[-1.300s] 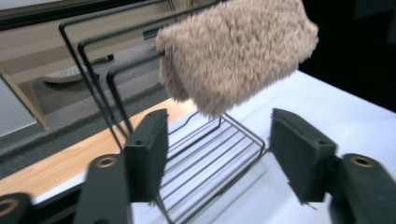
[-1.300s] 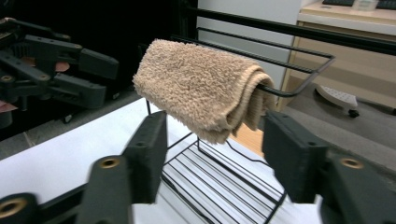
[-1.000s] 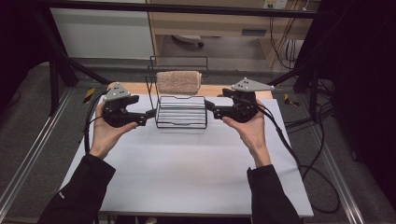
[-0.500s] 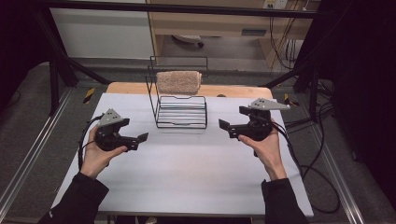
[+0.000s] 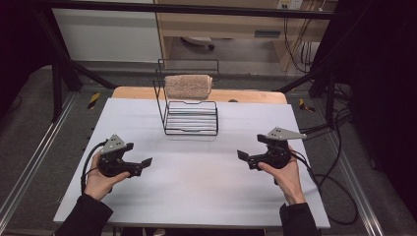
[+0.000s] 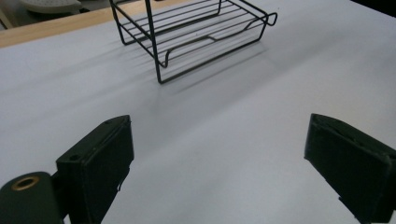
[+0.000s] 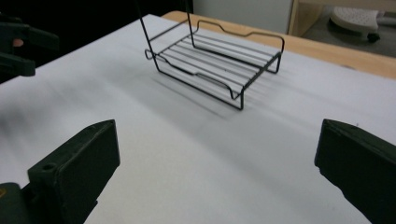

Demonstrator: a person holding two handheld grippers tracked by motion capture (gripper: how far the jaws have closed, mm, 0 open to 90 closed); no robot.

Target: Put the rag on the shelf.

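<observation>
A black wire rack [image 5: 191, 118] stands at the far middle of the white table [image 5: 196, 196], with a folded beige towel [image 5: 188, 86] on its upper shelf. My left gripper [image 5: 142, 164] hovers low over the table's left side and points right. Its jaws have just been opening and stand wide with nothing between them [image 6: 219, 135]. My right gripper [image 5: 244, 158] is at the right side and points left. It too has just been opening and holds nothing [image 7: 218, 135]. The rack's lower shelf [image 6: 196, 32] [image 7: 219, 60] lies well beyond both pairs of jaws.
A wooden strip [image 5: 246, 96] borders the table's far edge behind the rack. Cables [image 5: 334, 191] trail off the right side. Metal frame rails [image 5: 29, 167] run along the left. The left gripper [image 7: 18, 46] appears at the top left of the right gripper view.
Both hands have drawn back from the rack's two sides toward the near edge, moving outward and down. Both pairs of jaws stand wider than before.
</observation>
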